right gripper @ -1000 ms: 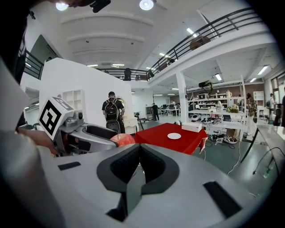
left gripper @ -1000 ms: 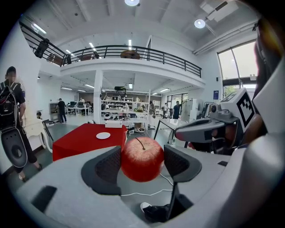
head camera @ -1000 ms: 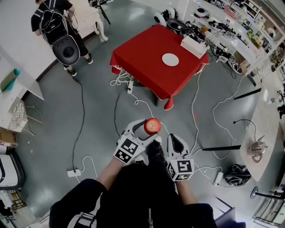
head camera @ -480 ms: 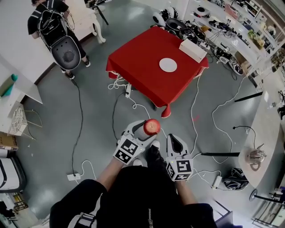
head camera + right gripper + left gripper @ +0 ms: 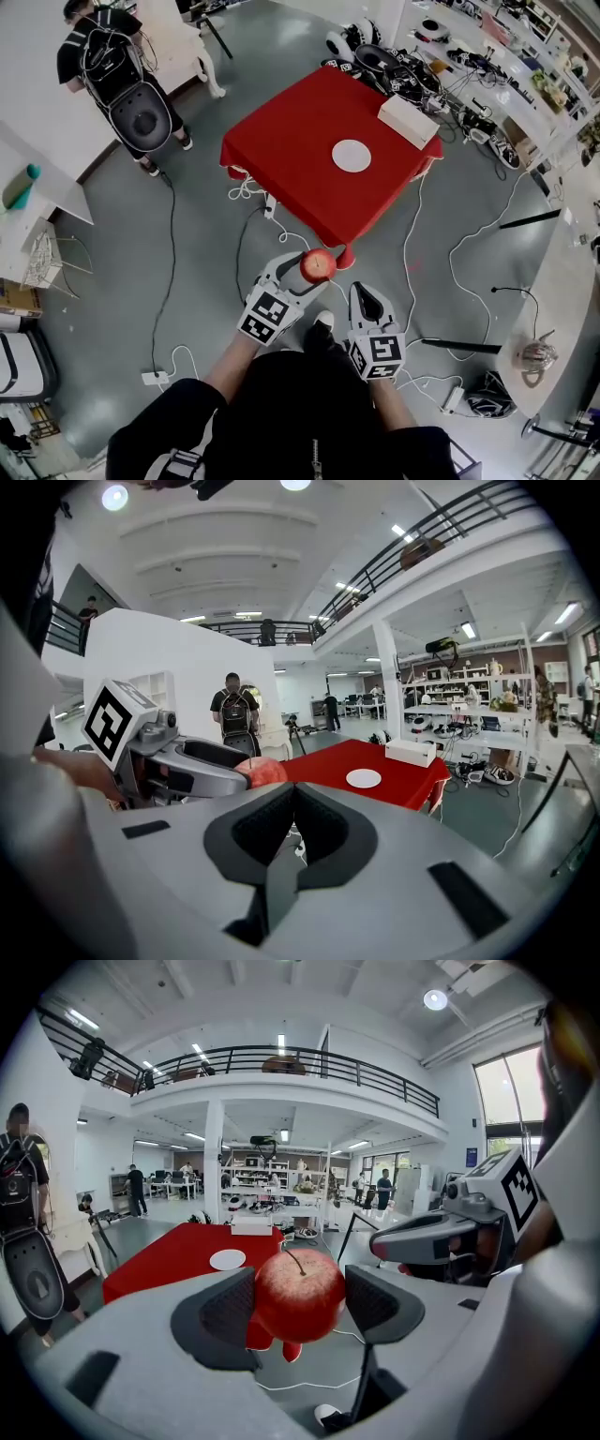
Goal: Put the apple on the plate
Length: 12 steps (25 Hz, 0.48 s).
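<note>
Head view: left gripper [image 5: 315, 270] clamps the red apple [image 5: 319, 263] over the grey floor [image 5: 197, 253], well apart from the red table [image 5: 291, 150], where the white plate [image 5: 352, 156] lies near the middle and a white box [image 5: 409, 121] sits by the far edge; right gripper [image 5: 368, 298] is just beside the left. Left gripper view: both jaw pads press the apple's [image 5: 300, 1295] sides, stem up, with the plate [image 5: 227, 1260] beyond it. Right gripper view: jaws closed together with nothing between them, the apple [image 5: 267, 771] off to the left and the plate [image 5: 364, 778] on the table ahead.
</note>
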Each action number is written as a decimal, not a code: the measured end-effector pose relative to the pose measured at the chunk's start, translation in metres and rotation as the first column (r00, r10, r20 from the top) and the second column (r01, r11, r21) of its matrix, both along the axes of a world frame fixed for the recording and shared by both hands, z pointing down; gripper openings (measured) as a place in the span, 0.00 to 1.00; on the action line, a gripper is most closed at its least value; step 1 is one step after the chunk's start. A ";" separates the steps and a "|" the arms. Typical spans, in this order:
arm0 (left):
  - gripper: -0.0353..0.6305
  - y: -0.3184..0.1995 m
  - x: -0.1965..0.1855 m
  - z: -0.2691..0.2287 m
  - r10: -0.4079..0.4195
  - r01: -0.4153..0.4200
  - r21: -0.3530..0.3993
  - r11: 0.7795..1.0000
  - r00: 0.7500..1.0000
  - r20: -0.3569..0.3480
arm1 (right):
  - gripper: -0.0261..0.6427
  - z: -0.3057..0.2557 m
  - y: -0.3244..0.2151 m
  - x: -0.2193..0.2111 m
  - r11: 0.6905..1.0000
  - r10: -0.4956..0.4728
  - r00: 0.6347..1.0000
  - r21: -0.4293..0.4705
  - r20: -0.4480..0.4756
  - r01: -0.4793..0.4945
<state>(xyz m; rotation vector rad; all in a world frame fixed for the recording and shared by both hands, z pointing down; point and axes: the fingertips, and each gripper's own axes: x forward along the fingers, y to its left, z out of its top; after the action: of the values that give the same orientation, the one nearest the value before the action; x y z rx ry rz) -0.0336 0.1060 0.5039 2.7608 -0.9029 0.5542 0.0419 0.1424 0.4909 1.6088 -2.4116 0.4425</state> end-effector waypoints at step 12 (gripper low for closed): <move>0.51 -0.041 0.035 0.009 -0.059 0.060 -0.007 0.998 0.998 0.033 | 0.06 0.017 -0.040 0.043 0.998 -0.046 0.998 -0.033 0.033 0.047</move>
<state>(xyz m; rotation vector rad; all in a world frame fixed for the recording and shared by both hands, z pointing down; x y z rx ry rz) 0.0013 0.0648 0.5131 2.7156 -0.9847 0.5934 0.0844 0.1020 0.5083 1.5398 -2.4464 0.5017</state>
